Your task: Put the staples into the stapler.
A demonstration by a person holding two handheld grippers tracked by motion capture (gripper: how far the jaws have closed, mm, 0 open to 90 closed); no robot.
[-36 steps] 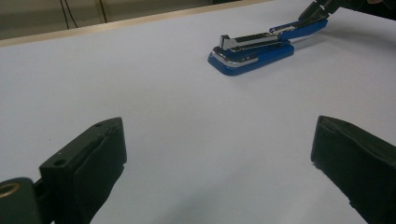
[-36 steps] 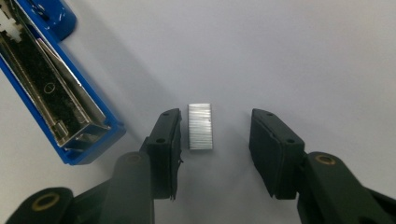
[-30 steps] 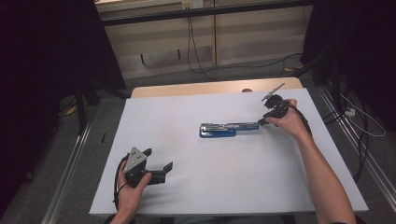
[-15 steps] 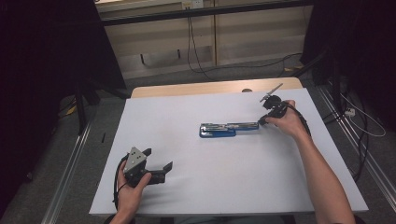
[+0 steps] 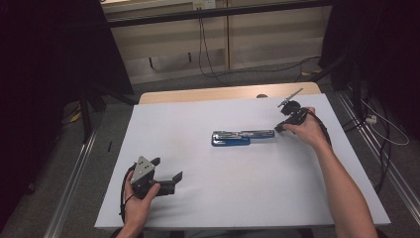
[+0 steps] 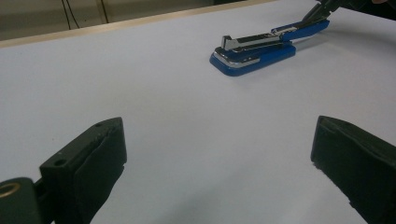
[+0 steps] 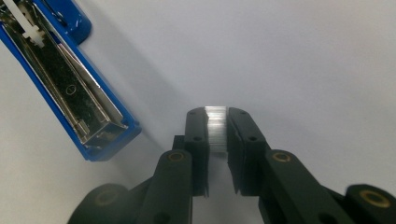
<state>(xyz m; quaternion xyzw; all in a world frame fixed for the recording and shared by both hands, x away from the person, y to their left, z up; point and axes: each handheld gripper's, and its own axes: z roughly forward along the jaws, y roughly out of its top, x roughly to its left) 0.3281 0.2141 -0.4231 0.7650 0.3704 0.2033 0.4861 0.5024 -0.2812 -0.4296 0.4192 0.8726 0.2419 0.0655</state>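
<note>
The right gripper (image 7: 217,140) jaws pinch a staple strip (image 7: 216,128); the open stapler (image 7: 65,79) lies just left. The left gripper (image 6: 219,172) is open, far away.

Grey floor (image 5: 44,198), wooden cabinets (image 5: 208,44) behind

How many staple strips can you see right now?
1: a silvery staple strip clamped between the right gripper's pads, beside the opened blue stapler. Any strips inside its channel can't be told.

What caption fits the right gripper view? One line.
Right gripper clamps a strip of staples beside the opened blue stapler.
</note>
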